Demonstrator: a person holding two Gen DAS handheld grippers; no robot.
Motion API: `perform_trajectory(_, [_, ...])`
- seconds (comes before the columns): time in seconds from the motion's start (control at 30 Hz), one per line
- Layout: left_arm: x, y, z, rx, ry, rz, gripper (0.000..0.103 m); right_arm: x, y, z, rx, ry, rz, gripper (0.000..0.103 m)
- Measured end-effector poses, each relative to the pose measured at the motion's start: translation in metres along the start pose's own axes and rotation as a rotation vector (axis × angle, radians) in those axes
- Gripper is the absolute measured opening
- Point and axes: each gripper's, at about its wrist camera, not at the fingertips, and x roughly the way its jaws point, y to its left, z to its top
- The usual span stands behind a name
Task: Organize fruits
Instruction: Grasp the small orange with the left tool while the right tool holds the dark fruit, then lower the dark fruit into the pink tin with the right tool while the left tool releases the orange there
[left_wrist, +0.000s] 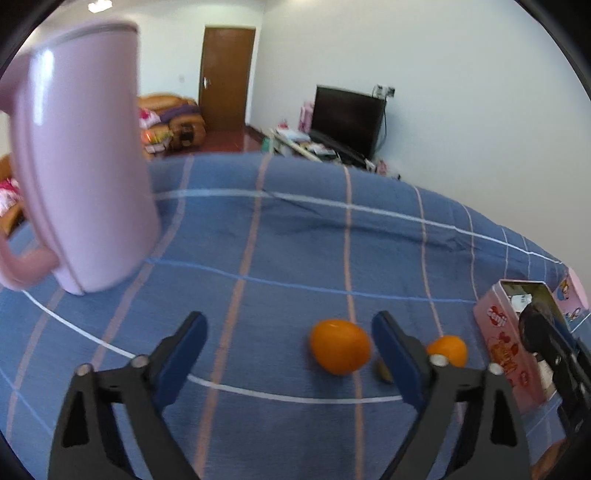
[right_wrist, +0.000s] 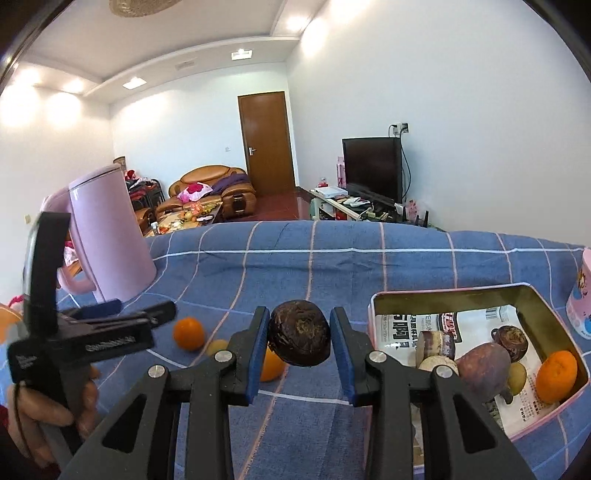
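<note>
My right gripper (right_wrist: 299, 336) is shut on a dark brown round fruit (right_wrist: 299, 332) and holds it above the blue checked cloth, left of the pink tin box (right_wrist: 373, 306). The box holds an orange (right_wrist: 556, 376), a purple fruit (right_wrist: 484, 369), a dark fruit (right_wrist: 511, 341) and other pieces on newspaper. My left gripper (left_wrist: 290, 343) is open low over the cloth, with an orange (left_wrist: 340, 347) between its fingers near the right one. A second orange (left_wrist: 448, 349) and a small brownish fruit (left_wrist: 384, 371) lie just right of that finger.
A tall pink kettle (left_wrist: 81, 162) stands on the cloth at the left. The pink tin box (left_wrist: 496, 332) shows at the right edge in the left wrist view. A pink printed cup (right_wrist: 581, 295) stands right of the box. The table's far edge lies beyond.
</note>
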Motion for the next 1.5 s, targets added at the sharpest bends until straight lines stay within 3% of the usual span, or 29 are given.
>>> perform_trajectory(0.1, [0.02,-0.013,0.001,0.001,0.068,0.022,0.076,0.001,-0.003,-0.002,0.003,0.004,0.009,0.036])
perform_trajectory(0.17, [0.032,-0.015,0.003,-0.04,0.101,0.016,0.076,0.001,-0.004,-0.001,0.003,0.008,0.015,0.036])
perform_trajectory(0.27, [0.037,-0.024,0.005,-0.024,0.105,0.051,0.073,0.004,-0.005,-0.001,0.005,0.019,0.02,0.036])
perform_trajectory(0.3, [0.036,-0.025,0.005,-0.022,0.101,0.041,0.069,0.005,-0.006,-0.001,0.008,0.022,0.022,0.036])
perform_trajectory(0.37, [0.034,-0.023,0.003,-0.029,0.103,-0.011,0.044,0.007,-0.007,-0.001,0.013,0.029,0.023,0.036])
perform_trajectory(0.4, [0.034,-0.021,0.002,-0.033,0.112,-0.032,0.04,0.008,-0.008,0.0,0.017,0.034,0.023,0.036])
perform_trajectory(0.53, [0.025,-0.007,0.0,-0.096,0.084,-0.051,0.038,0.008,-0.009,-0.001,0.025,0.031,0.02,0.036])
perform_trajectory(0.67, [0.002,0.003,-0.005,-0.145,-0.03,-0.026,0.038,0.002,-0.007,-0.002,0.012,0.003,0.018,0.036])
perform_trajectory(0.9, [-0.034,-0.029,-0.011,0.015,-0.229,0.124,0.038,-0.011,0.004,-0.001,-0.061,-0.081,-0.038,0.036])
perform_trajectory(1.5, [-0.064,-0.053,-0.037,0.033,-0.264,0.168,0.039,-0.024,0.002,-0.007,-0.072,-0.088,-0.086,0.036])
